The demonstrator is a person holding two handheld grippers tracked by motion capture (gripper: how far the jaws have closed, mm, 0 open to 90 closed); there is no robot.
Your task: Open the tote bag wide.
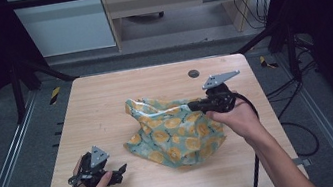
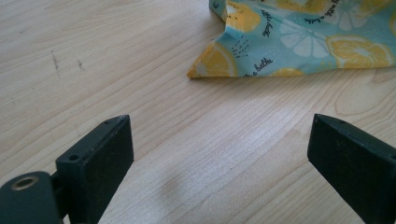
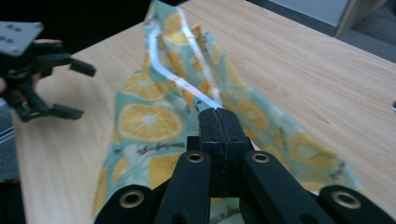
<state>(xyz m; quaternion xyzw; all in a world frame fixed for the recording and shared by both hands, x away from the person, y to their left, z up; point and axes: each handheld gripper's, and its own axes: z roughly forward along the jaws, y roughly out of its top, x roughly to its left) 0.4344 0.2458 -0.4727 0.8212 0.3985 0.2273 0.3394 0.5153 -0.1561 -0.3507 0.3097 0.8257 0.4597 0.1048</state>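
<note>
Mid-table, a lemon-print cloth bag lies crumpled on the wooden table. Its white-trimmed edge is pinched between the fully closed jaws of the right gripper, and that side is raised into a ridge while the rest sags on the wood, likely so the fabric can be pulled up and spread. The left gripper is held low near the front-left corner, jaws wide apart with nothing between them, aimed at the bag's nearest corner, presumably kept ready for a second grip.
</note>
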